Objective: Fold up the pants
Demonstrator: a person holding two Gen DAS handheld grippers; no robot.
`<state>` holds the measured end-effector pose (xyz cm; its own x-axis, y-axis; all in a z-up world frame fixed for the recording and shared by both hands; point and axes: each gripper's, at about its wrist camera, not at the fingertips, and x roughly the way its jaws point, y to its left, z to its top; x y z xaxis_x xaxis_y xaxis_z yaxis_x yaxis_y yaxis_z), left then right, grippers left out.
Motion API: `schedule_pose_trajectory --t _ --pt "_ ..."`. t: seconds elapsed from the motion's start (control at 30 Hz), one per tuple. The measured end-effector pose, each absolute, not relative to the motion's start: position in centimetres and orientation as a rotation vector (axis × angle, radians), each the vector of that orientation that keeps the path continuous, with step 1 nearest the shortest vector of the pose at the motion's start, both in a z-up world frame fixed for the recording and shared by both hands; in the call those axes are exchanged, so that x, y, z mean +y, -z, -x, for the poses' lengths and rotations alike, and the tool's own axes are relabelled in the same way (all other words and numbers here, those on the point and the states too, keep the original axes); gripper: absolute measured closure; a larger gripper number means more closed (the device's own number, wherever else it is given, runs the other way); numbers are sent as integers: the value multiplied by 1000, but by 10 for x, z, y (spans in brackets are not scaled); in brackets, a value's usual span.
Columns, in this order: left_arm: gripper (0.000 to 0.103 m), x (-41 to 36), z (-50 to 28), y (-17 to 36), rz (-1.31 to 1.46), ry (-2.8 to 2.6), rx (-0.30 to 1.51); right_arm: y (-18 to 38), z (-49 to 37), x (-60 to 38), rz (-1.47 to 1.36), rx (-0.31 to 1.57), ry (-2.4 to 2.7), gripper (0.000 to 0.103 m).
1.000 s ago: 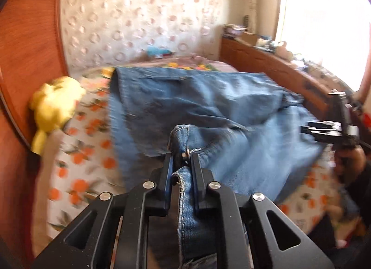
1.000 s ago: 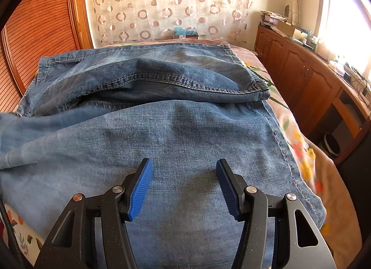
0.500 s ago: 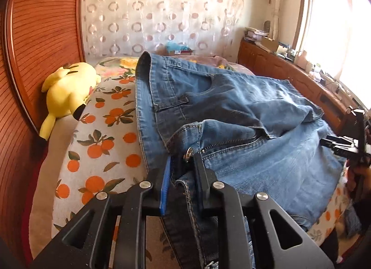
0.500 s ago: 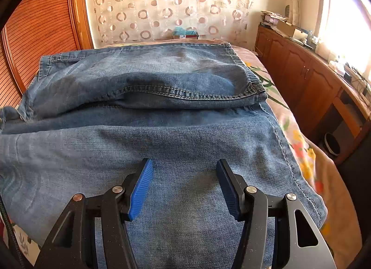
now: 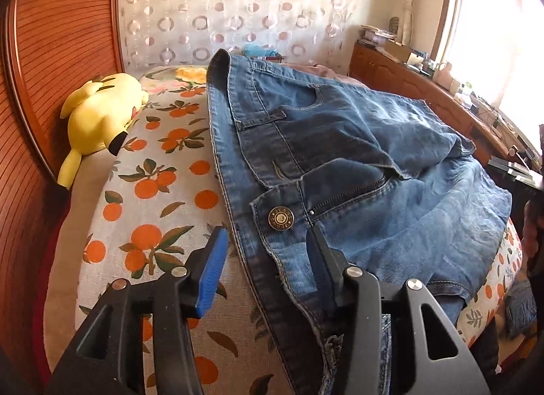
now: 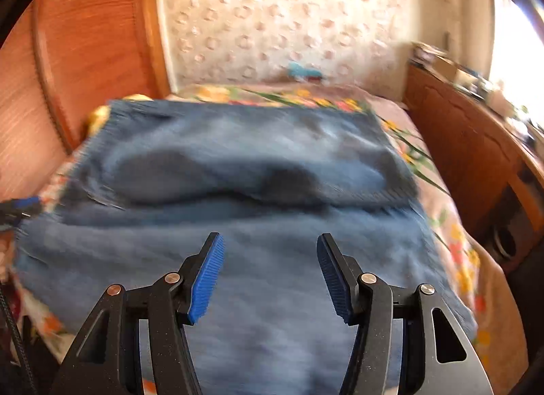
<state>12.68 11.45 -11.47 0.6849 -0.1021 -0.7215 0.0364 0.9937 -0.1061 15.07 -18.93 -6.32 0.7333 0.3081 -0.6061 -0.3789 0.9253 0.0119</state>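
Faded blue denim jeans [image 5: 357, 157] with a brass button [image 5: 281, 218] lie across an orange-fruit-printed bedsheet [image 5: 153, 191] beside a yellow plush toy [image 5: 102, 112].

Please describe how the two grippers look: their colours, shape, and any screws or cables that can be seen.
The left gripper and the right gripper look the same: two black, angular fingers with triangular cut-outs, round silver screws at the joints, and ribbed blue pads on the inner faces. In the right wrist view a thin black cable runs along the lower left edge. No markings can be seen.
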Motion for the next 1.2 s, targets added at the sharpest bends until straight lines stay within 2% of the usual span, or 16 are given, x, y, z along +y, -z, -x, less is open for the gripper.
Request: schedule_pose_trajectory --t 0.3,0.4,0.8,0.83,0.9,0.93,0.97,1.2 --pt "53 125 -124 136 94 74 849 53 -168 -57 238 621 -674 44" --pt "53 127 -118 137 86 82 830 58 -182 -19 271 647 -748 49" --pt "53 132 -114 138 98 103 806 91 -246 68 519 751 -718 50" --pt "53 132 -114 138 98 103 805 93 -248 72 526 766 -714 55" --pt "53 132 -114 138 96 103 805 94 -251 74 534 768 -712 74" --pt "53 132 -114 138 96 103 806 94 -251 74 531 760 -713 91" --pt "53 132 -114 138 97 103 807 89 -251 71 512 747 -726 96" --pt "53 134 -126 124 112 92 817 33 -246 29 288 600 -784 98"
